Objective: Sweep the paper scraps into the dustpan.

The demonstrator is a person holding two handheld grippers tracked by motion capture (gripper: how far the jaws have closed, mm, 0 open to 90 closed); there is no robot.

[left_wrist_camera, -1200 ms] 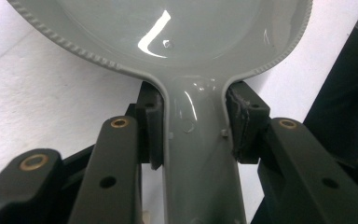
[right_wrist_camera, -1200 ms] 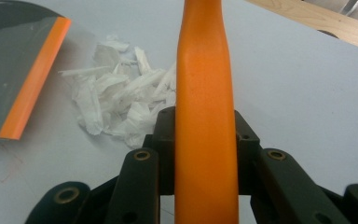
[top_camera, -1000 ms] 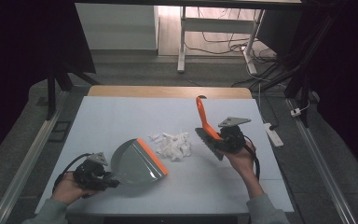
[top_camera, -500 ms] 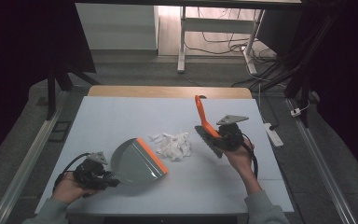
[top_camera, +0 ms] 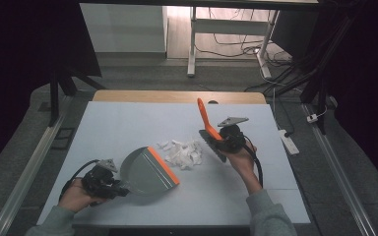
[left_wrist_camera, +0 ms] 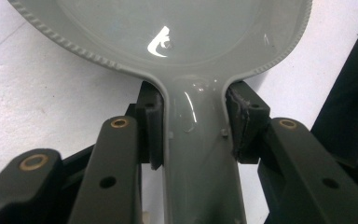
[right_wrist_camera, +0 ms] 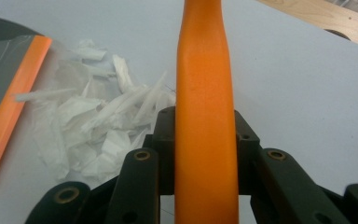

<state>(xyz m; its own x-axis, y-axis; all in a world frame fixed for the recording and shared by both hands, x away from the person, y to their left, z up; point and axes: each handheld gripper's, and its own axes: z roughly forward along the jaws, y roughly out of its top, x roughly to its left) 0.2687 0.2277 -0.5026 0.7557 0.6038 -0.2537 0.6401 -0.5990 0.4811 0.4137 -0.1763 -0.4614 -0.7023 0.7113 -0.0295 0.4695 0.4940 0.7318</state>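
A grey dustpan (top_camera: 145,169) with an orange lip (top_camera: 163,165) lies on the white table (top_camera: 128,123), its mouth toward a pile of torn white paper scraps (top_camera: 183,152). My left gripper (top_camera: 109,187) is shut on the dustpan's grey handle (left_wrist_camera: 198,154), a pad pressing each side. My right gripper (top_camera: 220,140) is shut on the orange handle (right_wrist_camera: 205,116) of a hand brush (top_camera: 207,125) whose dark head (top_camera: 215,146) sits just right of the scraps (right_wrist_camera: 93,126). The dustpan's lip (right_wrist_camera: 14,107) shows at the left of the right gripper view.
A wooden strip (top_camera: 177,96) runs along the table's far edge. A white power strip (top_camera: 288,142) lies beyond the right edge, with metal rails (top_camera: 29,167) on both sides. Bare table surface stretches behind and in front of the pile.
My right gripper with the brush has moved left and slightly down, closer to the paper pile. The left gripper and dustpan have stayed still.
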